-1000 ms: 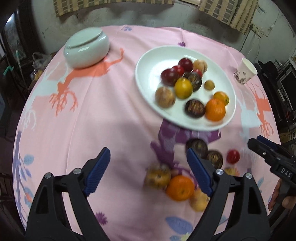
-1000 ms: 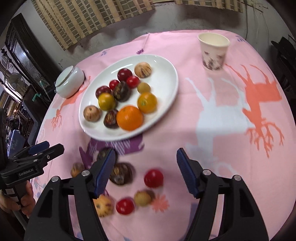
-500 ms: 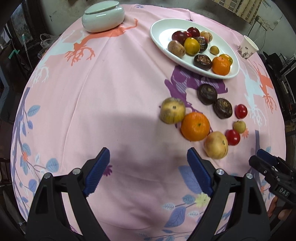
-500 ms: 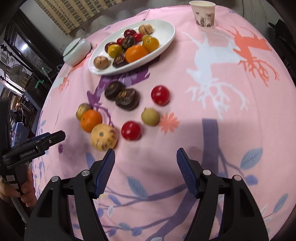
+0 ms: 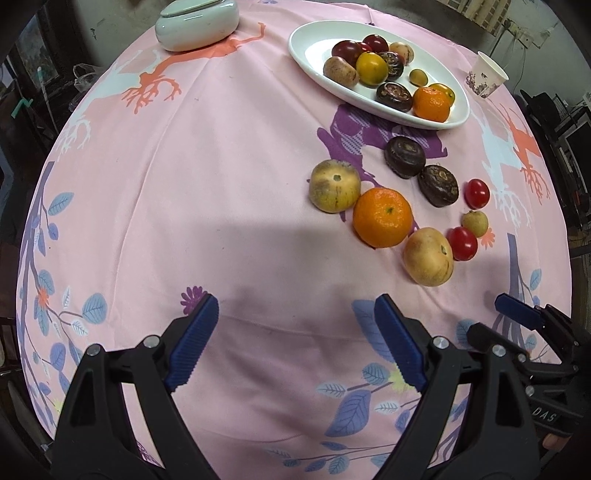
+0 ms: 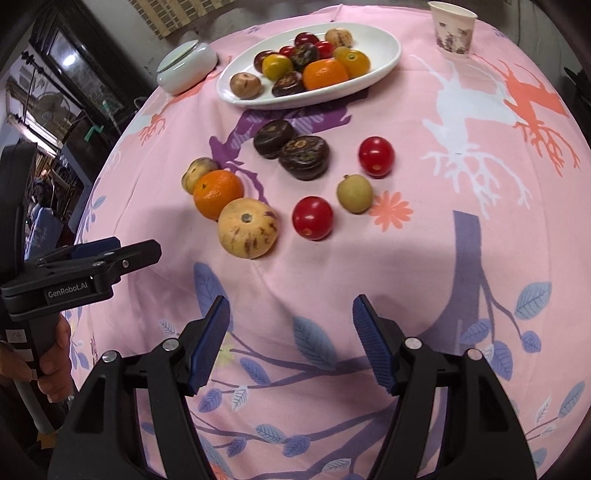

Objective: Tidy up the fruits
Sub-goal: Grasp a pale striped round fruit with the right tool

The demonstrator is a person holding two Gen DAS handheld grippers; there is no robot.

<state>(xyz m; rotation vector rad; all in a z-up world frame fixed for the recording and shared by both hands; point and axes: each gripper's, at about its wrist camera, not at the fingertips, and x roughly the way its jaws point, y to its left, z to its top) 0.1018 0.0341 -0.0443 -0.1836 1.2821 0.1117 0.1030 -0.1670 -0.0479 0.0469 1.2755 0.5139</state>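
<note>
Evenly lit, sharp, soft shadows, fisheye-warped edges.

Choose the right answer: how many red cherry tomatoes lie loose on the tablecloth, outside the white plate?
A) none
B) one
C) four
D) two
D: the right wrist view shows one red tomato near the dark fruits and a second red tomato beside the pale striped fruit, both off the white plate.

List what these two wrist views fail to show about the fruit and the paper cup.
- Plate, left wrist view: a red fruit is mostly hidden behind its neighbours.
- Paper cup, both views: its contents are hidden by the wall.
- Loose pale fruit, right wrist view: half hidden behind the orange.
</note>
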